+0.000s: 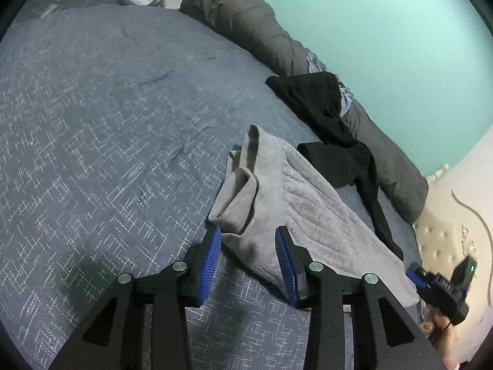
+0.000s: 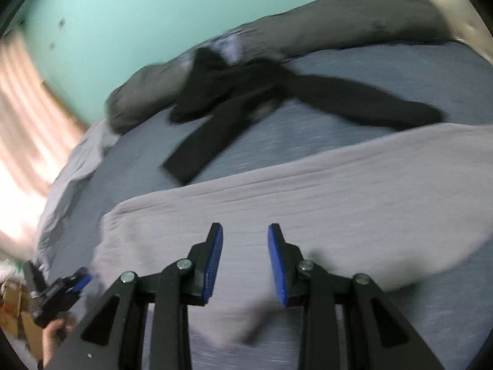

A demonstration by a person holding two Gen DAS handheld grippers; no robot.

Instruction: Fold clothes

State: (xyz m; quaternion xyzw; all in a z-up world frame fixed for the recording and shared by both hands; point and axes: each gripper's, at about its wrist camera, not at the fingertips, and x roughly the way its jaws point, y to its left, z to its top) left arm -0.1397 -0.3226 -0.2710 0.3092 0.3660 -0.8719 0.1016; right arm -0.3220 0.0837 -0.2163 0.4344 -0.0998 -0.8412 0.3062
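Between the parted left gripper pads lies grey garment

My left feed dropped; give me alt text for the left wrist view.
The left gripper, fingers open, hovers at the folded end of a grey garment on a blue bedspread. A black garment lies beyond it.

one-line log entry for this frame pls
task: fold clothes | left gripper: open, over grey garment edge | right gripper: open, above grey garment | black garment: untouched on bed
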